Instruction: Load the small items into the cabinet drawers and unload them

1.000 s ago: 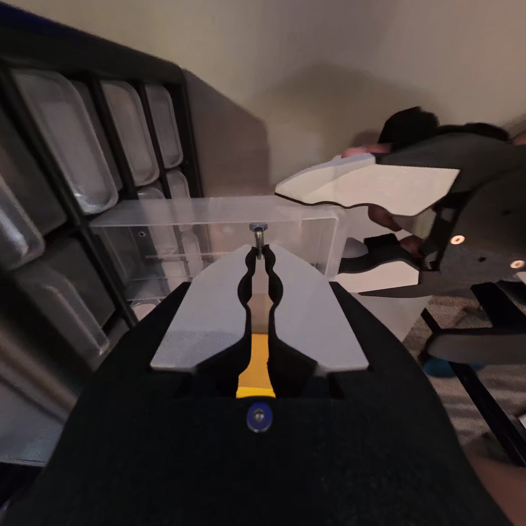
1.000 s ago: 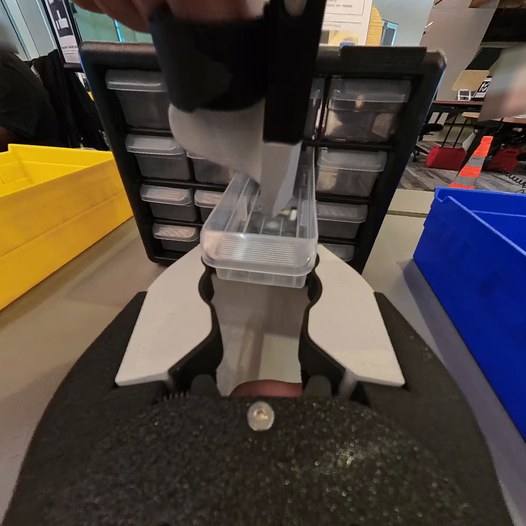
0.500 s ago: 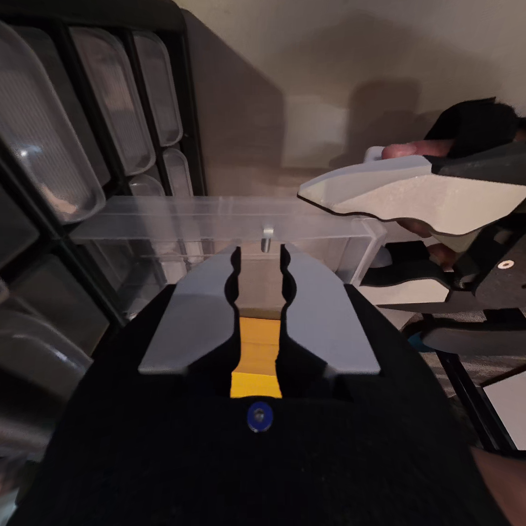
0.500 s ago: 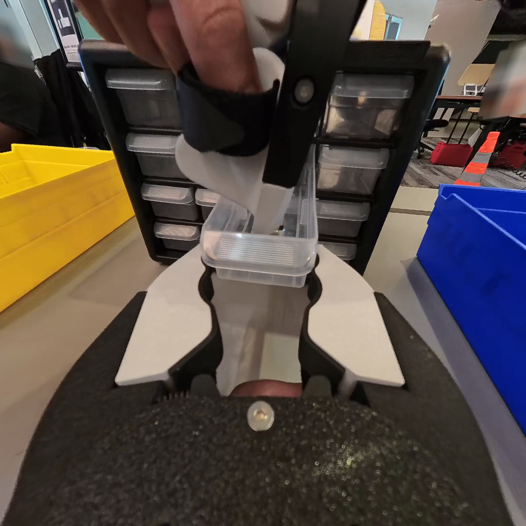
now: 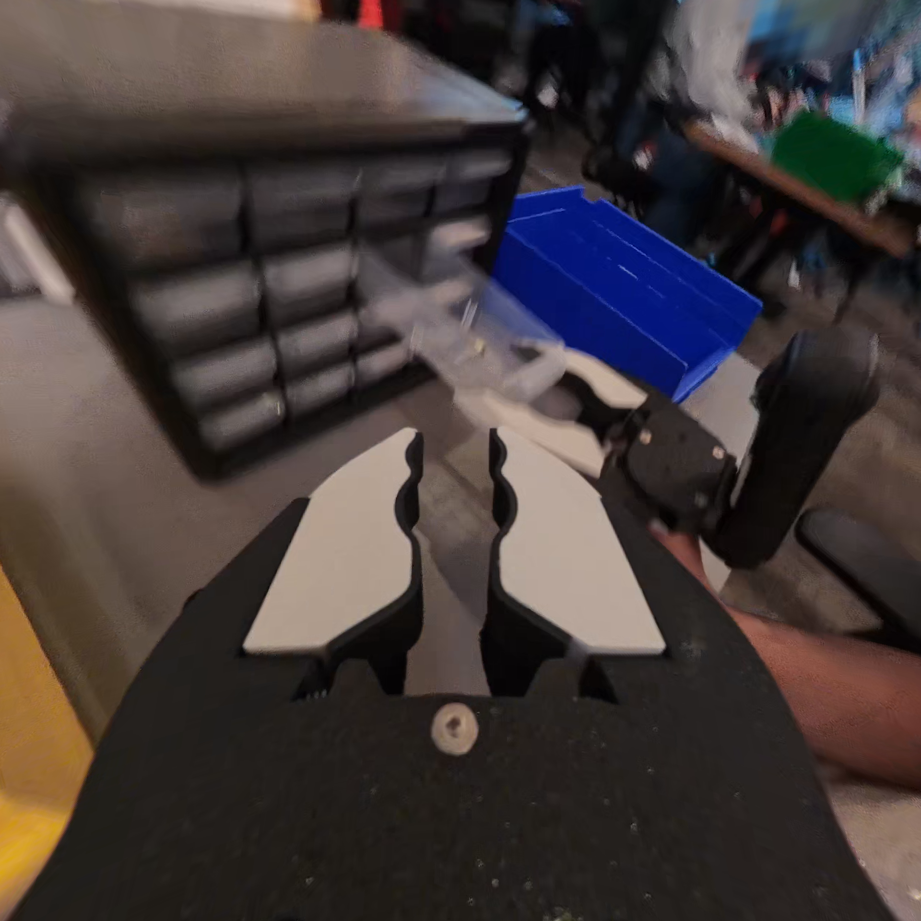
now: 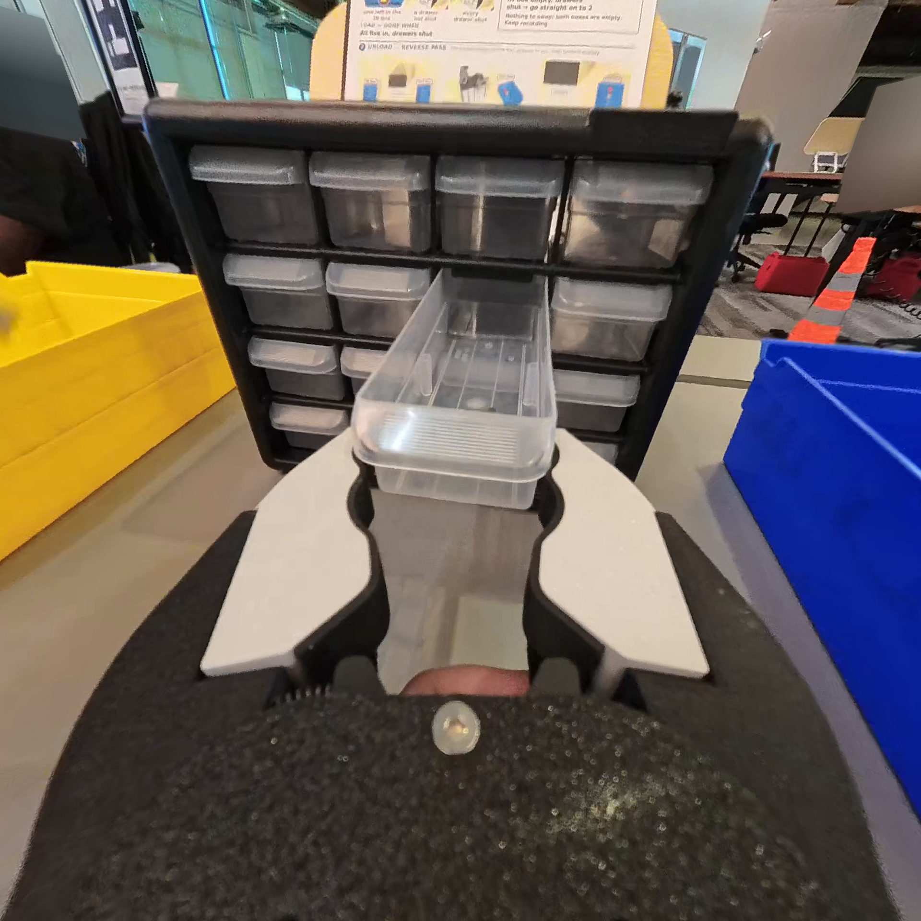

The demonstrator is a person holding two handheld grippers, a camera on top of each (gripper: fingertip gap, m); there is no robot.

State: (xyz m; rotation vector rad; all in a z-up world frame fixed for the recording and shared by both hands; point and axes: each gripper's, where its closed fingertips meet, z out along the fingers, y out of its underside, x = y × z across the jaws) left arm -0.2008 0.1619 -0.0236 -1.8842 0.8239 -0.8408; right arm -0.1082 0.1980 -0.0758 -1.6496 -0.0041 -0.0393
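Pulled back from over the drawer (image 6: 456, 398), left gripper (image 5: 456, 443) parted and empty, right gripper (image 6: 453, 478) clamping the drawer front, likely steadying it out of the cabinet (image 6: 199, 299) for loading.

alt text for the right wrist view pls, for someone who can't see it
The right gripper clasps the front of a clear plastic drawer pulled out of a black cabinet of small clear drawers. A yellow bin sits to the left and a blue bin to the right on the table.
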